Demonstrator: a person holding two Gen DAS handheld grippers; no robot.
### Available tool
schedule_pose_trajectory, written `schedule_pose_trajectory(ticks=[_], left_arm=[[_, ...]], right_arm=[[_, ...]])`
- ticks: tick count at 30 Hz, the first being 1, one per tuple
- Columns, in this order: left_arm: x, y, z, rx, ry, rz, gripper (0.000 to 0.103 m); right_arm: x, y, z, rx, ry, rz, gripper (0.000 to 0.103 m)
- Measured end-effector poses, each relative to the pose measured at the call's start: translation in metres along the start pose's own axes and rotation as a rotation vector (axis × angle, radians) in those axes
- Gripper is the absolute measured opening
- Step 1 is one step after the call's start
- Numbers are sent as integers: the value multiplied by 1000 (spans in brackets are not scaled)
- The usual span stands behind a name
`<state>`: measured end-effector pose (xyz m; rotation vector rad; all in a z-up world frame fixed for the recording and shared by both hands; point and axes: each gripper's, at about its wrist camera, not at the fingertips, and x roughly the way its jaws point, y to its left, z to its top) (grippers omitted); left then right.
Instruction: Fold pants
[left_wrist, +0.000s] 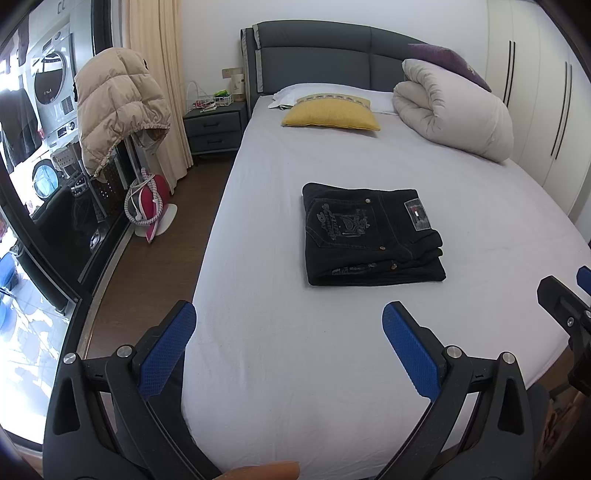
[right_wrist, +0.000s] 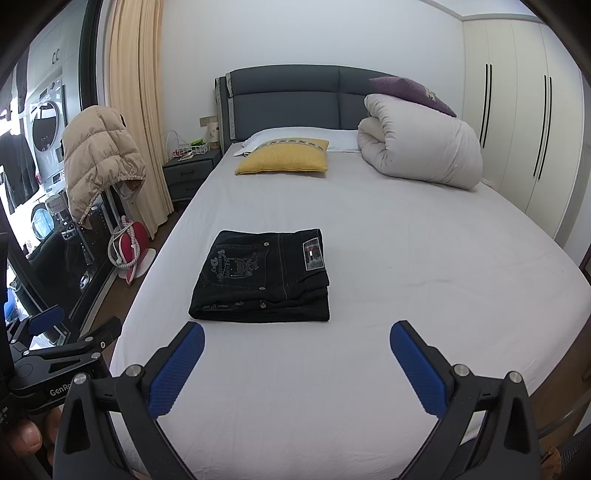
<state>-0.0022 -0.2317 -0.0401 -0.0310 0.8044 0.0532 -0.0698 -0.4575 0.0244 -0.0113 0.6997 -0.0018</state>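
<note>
Black jeans (left_wrist: 369, 238) (right_wrist: 264, 277) lie folded into a compact rectangle on the white bed sheet (left_wrist: 295, 369) (right_wrist: 406, 258), back pocket embroidery and label facing up. My left gripper (left_wrist: 290, 314) hovers open over the near part of the bed, short of the jeans, with nothing between its blue pads (left_wrist: 168, 350). My right gripper (right_wrist: 297, 332) is open too, just in front of the jeans' near edge and apart from them. The left gripper body (right_wrist: 55, 350) shows at the left of the right wrist view; part of the right gripper (left_wrist: 565, 306) shows at the right of the left wrist view.
A yellow pillow (left_wrist: 330, 116) and a rolled white duvet (left_wrist: 454, 110) lie near the grey headboard (left_wrist: 314, 55). A nightstand (left_wrist: 214, 129) stands left of the bed. A beige puffer jacket (left_wrist: 118, 107) hangs by the glass door, with a pink iron (left_wrist: 147, 206) on the floor. Wardrobes (right_wrist: 517, 129) line the right.
</note>
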Motion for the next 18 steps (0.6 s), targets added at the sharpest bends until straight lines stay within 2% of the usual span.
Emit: schedule_pose_trajectory(ticks=[18], left_arm=[[6, 3, -5, 3, 3, -17, 103]], right_arm=[[7, 0, -9, 7, 19, 10, 103]])
